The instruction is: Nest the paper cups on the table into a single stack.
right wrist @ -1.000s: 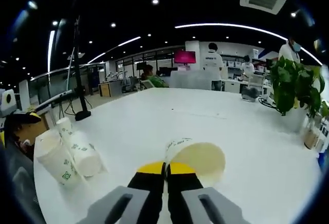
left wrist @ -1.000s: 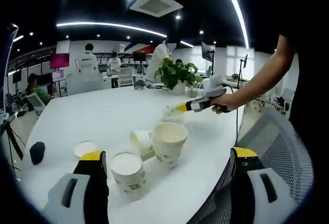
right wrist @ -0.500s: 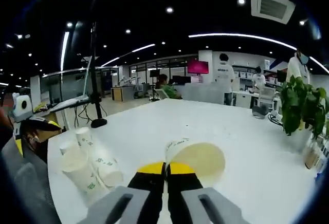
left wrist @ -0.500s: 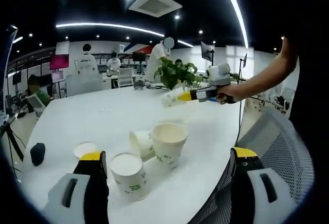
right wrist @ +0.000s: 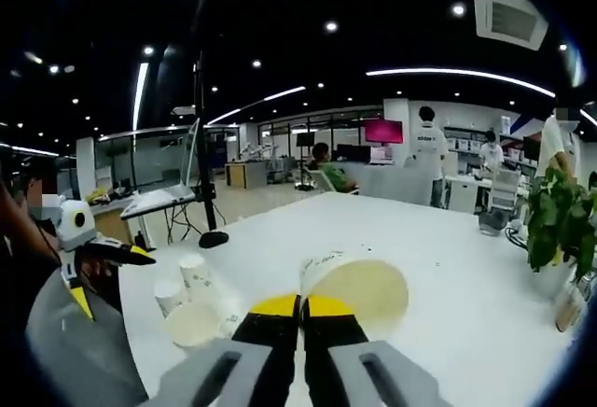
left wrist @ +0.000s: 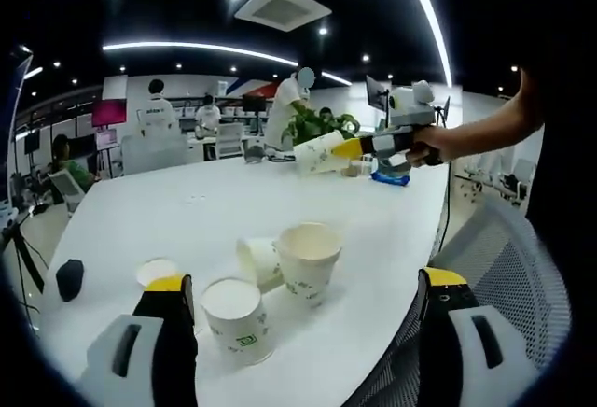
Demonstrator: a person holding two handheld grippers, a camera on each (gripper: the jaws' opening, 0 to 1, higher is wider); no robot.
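Right gripper (right wrist: 300,306): jaws clamped on a paper cup's (right wrist: 359,287) rim, held in the air above the table (left wrist: 140,211).
Left gripper (left wrist: 298,281): jaws wide apart, low near the table edge.
Table cups: upright cup (left wrist: 235,318), open cup (left wrist: 305,259), and what looks like a tipped cup (left wrist: 256,259) between them.

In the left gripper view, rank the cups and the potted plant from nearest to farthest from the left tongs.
1. Upright cup, beside the left jaw.
2. Wide cup, mid-table.
3. Lifted cup, shut in the right tongs, above the table.
4. Potted plant, far edge.
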